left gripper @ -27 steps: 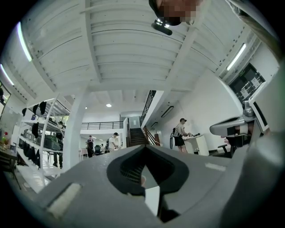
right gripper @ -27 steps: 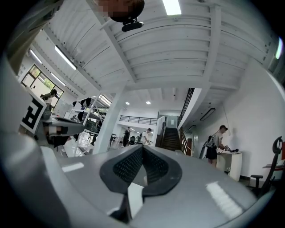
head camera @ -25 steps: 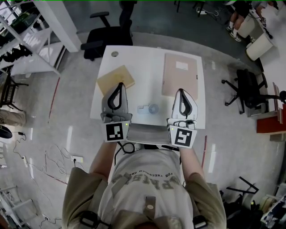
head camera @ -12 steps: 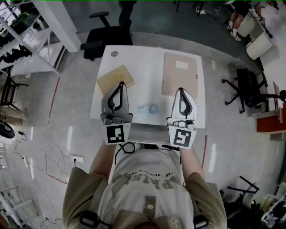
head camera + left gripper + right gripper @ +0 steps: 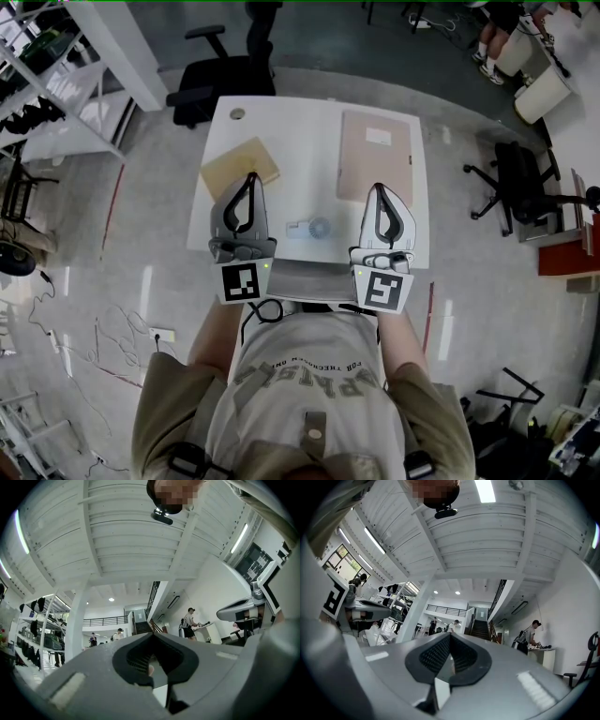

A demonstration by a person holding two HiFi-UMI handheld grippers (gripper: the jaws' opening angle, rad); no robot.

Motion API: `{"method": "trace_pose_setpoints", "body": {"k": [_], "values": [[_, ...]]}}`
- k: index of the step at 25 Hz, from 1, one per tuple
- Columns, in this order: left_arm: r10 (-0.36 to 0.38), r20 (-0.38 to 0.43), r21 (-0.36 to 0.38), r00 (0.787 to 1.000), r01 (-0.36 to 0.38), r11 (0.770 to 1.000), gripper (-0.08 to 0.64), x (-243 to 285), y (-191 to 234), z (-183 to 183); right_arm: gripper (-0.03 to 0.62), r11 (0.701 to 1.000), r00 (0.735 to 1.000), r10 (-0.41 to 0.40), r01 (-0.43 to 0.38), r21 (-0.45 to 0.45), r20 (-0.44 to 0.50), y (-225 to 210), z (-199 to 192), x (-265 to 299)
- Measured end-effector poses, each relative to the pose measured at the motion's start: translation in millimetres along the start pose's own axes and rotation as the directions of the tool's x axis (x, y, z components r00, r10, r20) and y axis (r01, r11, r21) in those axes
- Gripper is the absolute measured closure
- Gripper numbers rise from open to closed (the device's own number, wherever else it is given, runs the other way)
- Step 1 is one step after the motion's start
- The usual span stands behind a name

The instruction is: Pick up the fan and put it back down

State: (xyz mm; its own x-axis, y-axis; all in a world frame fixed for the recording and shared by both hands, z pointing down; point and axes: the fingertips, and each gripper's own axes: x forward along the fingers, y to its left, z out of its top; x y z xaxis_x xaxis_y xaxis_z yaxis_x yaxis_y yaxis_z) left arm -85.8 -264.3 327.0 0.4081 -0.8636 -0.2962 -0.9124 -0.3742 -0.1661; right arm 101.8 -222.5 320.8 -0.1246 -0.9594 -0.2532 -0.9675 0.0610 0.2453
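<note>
Head view looks steeply down on a white table (image 5: 309, 122) with the person standing at its near edge, holding 2 grippers up over it. The left gripper (image 5: 251, 177) and the right gripper (image 5: 378, 188) sit side by side, well apart, each with its marker cube toward the person's chest. The fan (image 5: 314, 228), small and pale, rests on the tabletop between them, touching neither; it appears to lie on its side, though it is too small here to be sure. Farther back on the table lie a tan board (image 5: 240, 165) on the left and a pinkish folder (image 5: 376, 157) on the right, and a black office chair (image 5: 220, 80) stands beyond the far edge. Left gripper view points upward at white ceiling beams and a distant staircase; the left gripper's (image 5: 151, 637) 2 jaws are pressed together at the tips with nothing between them. Right gripper view also looks up toward the ceiling and hall, and the right gripper's (image 5: 450, 635) jaws likewise meet, pinching nothing. The fan shows in neither gripper view.
</note>
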Motion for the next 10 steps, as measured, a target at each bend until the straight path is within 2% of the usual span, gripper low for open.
{"method": "trace_pose_setpoints", "body": {"k": [10], "values": [[0.009,-0.003,0.004,1.000,-0.009,1.000,0.551,1.5,3.0,-2.2,0.594,1.000,1.000,0.013,-0.013,-0.015,-0.001,2.5,-1.1,2.1]]}}
